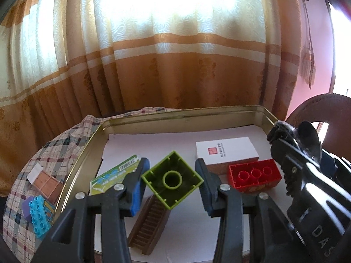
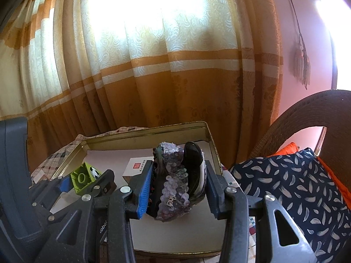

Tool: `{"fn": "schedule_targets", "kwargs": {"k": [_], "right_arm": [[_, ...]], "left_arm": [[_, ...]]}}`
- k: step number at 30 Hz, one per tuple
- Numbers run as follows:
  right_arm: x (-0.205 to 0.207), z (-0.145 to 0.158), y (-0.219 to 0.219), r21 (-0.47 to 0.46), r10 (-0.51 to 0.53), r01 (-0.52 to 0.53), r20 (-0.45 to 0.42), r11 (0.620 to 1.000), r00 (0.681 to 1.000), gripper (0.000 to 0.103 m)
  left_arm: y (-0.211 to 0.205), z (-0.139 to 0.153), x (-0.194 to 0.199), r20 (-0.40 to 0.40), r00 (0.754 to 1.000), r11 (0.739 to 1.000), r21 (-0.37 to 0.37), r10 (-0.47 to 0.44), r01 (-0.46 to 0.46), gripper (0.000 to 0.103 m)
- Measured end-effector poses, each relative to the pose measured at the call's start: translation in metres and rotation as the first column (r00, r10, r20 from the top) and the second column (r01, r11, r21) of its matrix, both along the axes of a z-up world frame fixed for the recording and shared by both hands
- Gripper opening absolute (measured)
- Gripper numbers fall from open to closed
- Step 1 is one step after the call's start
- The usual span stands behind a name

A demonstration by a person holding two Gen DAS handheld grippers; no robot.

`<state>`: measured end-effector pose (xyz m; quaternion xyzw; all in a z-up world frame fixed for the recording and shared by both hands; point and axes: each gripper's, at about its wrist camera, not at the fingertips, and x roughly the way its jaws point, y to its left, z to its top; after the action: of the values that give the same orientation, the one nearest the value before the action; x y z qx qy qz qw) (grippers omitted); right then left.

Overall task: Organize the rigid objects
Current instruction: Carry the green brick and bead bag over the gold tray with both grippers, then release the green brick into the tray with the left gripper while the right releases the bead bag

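Partly hidden, sequined object (image 2: 175, 182) fills right gripper (image 2: 177, 188).

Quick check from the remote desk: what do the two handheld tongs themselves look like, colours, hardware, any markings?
Both are black plastic. The left tongs and right tongs each carry ribbed finger pads, one blue, one dark navy, with silver rivets at the linkage pivots. White lettering shows on both bodies: partial "DAS" on the right one, "robo" on the left one. No cables or sleeves visible.

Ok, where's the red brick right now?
Left wrist view: the red brick lies in the tin tray, right of the left hand-held gripper, beside the white box.
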<state>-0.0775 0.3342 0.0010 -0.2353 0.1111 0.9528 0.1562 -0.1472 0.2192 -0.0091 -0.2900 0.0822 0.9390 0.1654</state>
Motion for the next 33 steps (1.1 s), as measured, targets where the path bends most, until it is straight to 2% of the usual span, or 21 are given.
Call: {"fn": "schedule_targets", "kwargs": {"k": [16,17,18,19,20,22,24,28,33], "right_arm": [[-0.004,-0.002,0.004,-0.029,0.017,-0.016,0.015,0.999,1.000,0.048],[-0.004,-0.002,0.004,-0.029,0.015,-0.015,0.014,0.999,1.000,0.048],[-0.003,-0.002,0.003,-0.027,0.016,-0.016,0.011,1.000,1.000,0.049],[-0.002,-0.001,0.002,-0.023,0.015,-0.015,0.006,1.000,1.000,0.050],[-0.001,0.000,0.001,-0.016,0.013,-0.013,-0.004,1.000,1.000,0.051],[0.004,0.002,0.000,-0.003,0.000,0.000,-0.025,1.000,1.000,0.062],[0.013,0.006,-0.002,0.020,-0.033,0.034,-0.062,0.999,0.998,0.068],[0.019,0.010,-0.008,0.049,-0.057,0.061,-0.093,0.997,0.994,0.080],[0.020,0.011,-0.009,0.058,-0.064,0.069,-0.098,0.996,0.993,0.080]], "left_arm": [[0.009,-0.003,0.003,-0.016,1.000,0.998,-0.059,0.020,-0.021,0.045],[0.009,-0.003,0.002,-0.013,0.999,0.997,-0.069,0.033,-0.034,0.054],[0.009,-0.005,0.001,-0.005,0.999,0.995,-0.081,0.050,-0.051,0.074],[0.009,-0.006,-0.002,0.004,0.996,0.991,-0.101,0.085,-0.084,0.082],[0.007,-0.007,-0.004,0.005,0.993,0.987,-0.113,0.116,-0.115,0.095],[0.002,-0.005,-0.003,-0.007,0.989,0.983,-0.103,0.149,-0.149,0.098],[-0.003,-0.003,0.000,-0.023,0.987,0.984,-0.081,0.157,-0.158,0.103],[-0.007,-0.001,0.005,-0.040,0.984,0.982,-0.071,0.173,-0.175,0.102],[-0.016,-0.001,0.008,-0.032,0.982,0.982,-0.040,0.184,-0.185,0.102]]}}
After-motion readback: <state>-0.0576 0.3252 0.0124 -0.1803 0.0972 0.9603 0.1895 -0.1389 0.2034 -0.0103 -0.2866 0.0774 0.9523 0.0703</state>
